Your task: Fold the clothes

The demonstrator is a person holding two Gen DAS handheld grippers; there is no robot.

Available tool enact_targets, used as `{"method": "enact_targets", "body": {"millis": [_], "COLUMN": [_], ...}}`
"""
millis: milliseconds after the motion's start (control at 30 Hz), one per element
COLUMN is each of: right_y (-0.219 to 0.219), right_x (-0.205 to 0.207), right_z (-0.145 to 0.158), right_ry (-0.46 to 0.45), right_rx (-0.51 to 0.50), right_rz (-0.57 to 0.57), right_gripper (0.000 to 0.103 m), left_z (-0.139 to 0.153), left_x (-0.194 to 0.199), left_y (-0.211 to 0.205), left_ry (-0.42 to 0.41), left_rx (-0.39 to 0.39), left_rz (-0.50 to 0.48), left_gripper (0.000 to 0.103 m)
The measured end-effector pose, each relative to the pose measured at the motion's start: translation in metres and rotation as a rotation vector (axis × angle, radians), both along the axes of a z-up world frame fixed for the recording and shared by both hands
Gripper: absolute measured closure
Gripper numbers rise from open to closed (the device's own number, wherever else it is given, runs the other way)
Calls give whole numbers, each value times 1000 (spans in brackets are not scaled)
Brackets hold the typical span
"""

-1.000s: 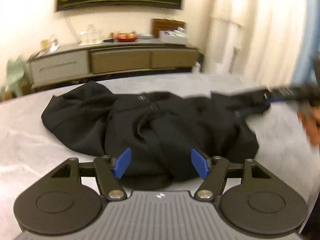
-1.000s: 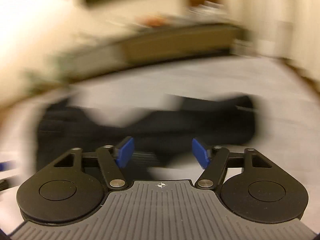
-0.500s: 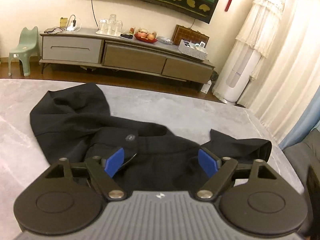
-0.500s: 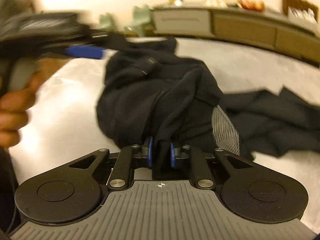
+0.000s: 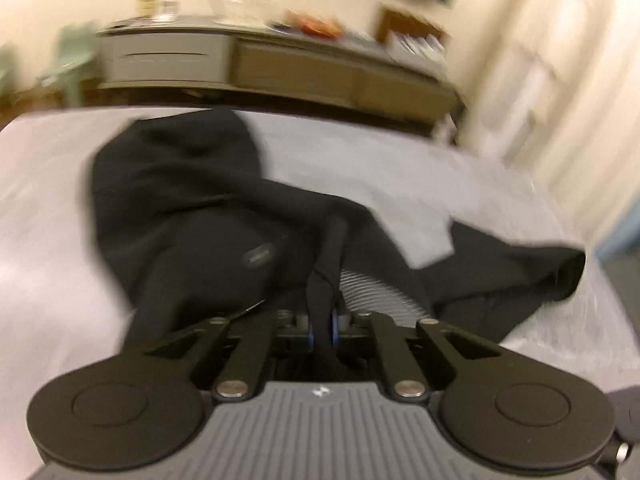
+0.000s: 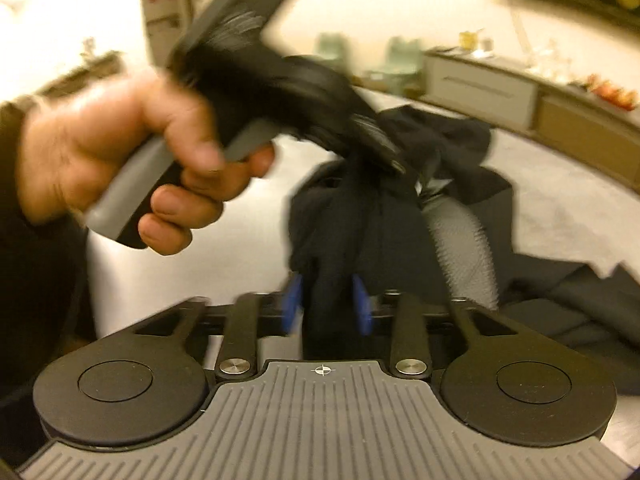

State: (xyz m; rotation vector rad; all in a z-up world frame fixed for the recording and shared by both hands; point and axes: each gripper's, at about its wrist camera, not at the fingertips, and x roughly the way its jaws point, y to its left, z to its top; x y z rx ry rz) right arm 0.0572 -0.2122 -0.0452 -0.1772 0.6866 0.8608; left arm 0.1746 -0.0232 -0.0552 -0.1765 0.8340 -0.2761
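A black garment (image 5: 188, 204) with a grey mesh lining (image 5: 372, 292) lies crumpled on the pale table (image 5: 48, 240). My left gripper (image 5: 322, 326) is shut on a bunched fold of it at the near edge. In the right wrist view the same garment (image 6: 352, 216) hangs up from the table, with the lining (image 6: 460, 240) showing. My right gripper (image 6: 326, 304) has its blue pads partly apart with a fold of the cloth between them. The hand-held left gripper (image 6: 372, 140) shows there, clamped on the cloth just above and beyond my right fingers.
A long sideboard (image 5: 280, 68) with small items on top stands against the far wall. A green child's chair (image 5: 72, 64) is at its left. Pale curtains (image 5: 560, 60) hang at the right. The table's right edge (image 5: 616, 292) is close to the garment's sleeve.
My left gripper has shut on a fold of the garment. My right gripper's pads have spread from a tight clamp, cloth still between them. The two grippers have come close together.
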Motion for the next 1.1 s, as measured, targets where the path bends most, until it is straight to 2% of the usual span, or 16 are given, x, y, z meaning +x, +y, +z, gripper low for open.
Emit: {"method": "enact_targets", "body": {"millis": [100, 167, 233, 267, 367, 433, 500, 600, 667, 700, 733, 767, 800, 833, 933, 1100], "right_y": [-17, -48, -85, -106, -159, -183, -199, -213, -212, -210, -208, -205, -204, -202, -221, -255], "right_x": [-6, 3, 22, 37, 74, 90, 100, 111, 122, 126, 131, 136, 140, 144, 147, 149], "right_z": [19, 35, 40, 37, 11, -7, -20, -34, -42, -46, -50, -53, -57, -60, -62, -56], "right_ry": [25, 12, 31, 69, 220, 284, 313, 344, 340, 339, 333, 328, 307, 287, 298, 237], "right_rx": [74, 126, 197, 225, 221, 184, 164, 185, 186, 181, 156, 131, 87, 43, 33, -80], "right_rz": [74, 8, -178, -305, -653, -794, -857, -896, -914, -923, -919, -914, -908, -903, -948, -1109], "right_gripper": [41, 34, 16, 14, 13, 13, 14, 13, 13, 13, 18, 27, 55, 84, 98, 100], "left_z": [-6, -6, 1, 7, 36, 46, 46, 19, -8, -23, -34, -39, -40, -31, 21, 97], "left_x": [-46, -67, -83, -88, -94, -93, -92, -95, -94, -94, -92, -86, -82, -78, -88, -129], "left_y": [62, 100, 117, 121, 78, 30, -25, -101, -139, -148, -152, -148, -140, -124, -54, 107], "left_ry": [-7, 17, 2, -10, -118, -164, -194, -230, -264, -282, -286, -272, -255, -238, -287, -260], "left_rx": [-80, -142, -156, -154, -64, -1, 74, 278, 456, 545, 611, 641, 634, 563, 430, 103], "left_rz": [199, 334, 406, 424, 312, 155, -25, -250, -349, -353, -347, -325, -297, -257, -23, 433], "left_gripper": [93, 80, 68, 64, 39, 12, 7, 7, 7, 14, 48, 70, 93, 95, 97, 93]}}
